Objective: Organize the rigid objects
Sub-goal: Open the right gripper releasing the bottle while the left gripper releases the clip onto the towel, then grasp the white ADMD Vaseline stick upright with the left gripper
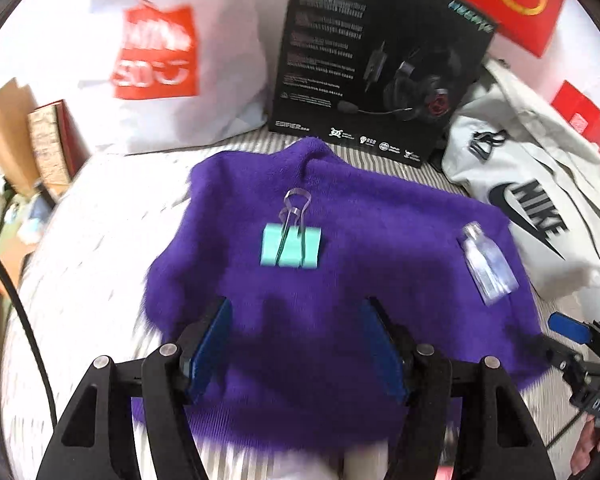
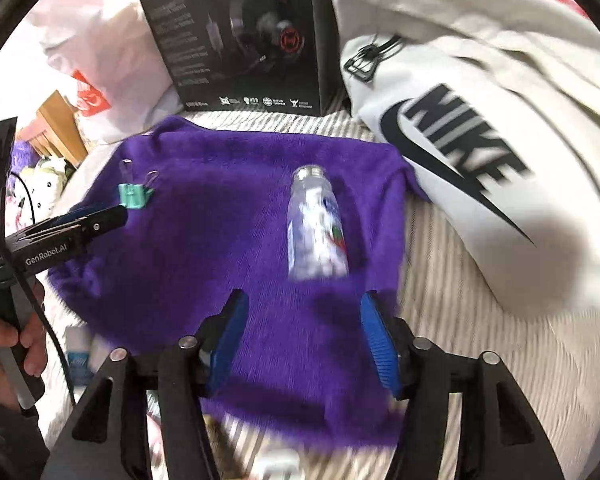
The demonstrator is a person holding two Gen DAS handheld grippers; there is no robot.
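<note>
A teal binder clip (image 1: 291,247) with clear handles lies on a purple fuzzy cloth (image 1: 340,320), just ahead of my open, empty left gripper (image 1: 296,312). A small clear plastic bottle (image 1: 488,262) lies on the cloth's right side. In the right wrist view the bottle (image 2: 318,226) lies on its side just ahead of my open, empty right gripper (image 2: 304,306). The clip (image 2: 134,195) sits at the cloth's (image 2: 228,240) left, with the left gripper (image 2: 96,220) right beside it.
A black headset box (image 1: 380,60) stands behind the cloth. A white bag with a red logo (image 1: 156,52) stands at the back left, a white Nike bag (image 2: 480,140) at the right. The cloth lies on striped bedding (image 2: 480,340).
</note>
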